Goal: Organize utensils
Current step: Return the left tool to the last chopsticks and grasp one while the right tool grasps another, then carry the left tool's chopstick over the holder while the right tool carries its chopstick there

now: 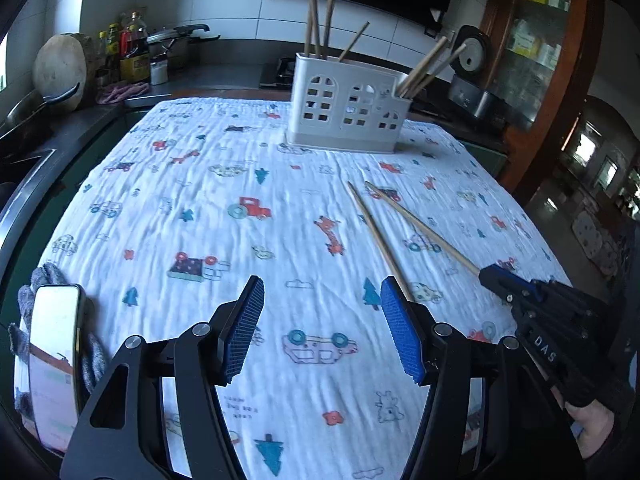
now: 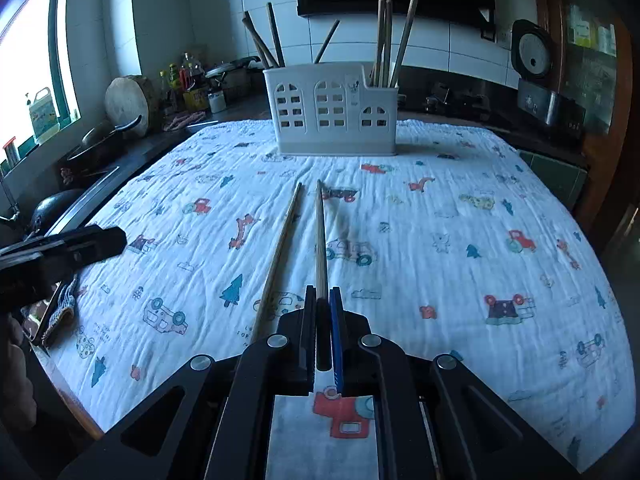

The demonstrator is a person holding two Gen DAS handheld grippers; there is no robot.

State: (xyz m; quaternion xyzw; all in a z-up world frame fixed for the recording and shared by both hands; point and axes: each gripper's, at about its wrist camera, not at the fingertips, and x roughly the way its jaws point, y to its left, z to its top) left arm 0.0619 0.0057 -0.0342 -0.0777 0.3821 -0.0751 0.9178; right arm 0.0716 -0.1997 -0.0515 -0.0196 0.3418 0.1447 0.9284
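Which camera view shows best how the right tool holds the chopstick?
The right wrist view: the right tool is shut on the chopstick, seen straight along it. The left wrist view shows this grip only from the side, far off.

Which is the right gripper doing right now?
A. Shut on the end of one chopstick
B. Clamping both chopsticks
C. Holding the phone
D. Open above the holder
A: the right gripper is shut on the near end of one chopstick, while the second chopstick lies loose beside it on the cloth.
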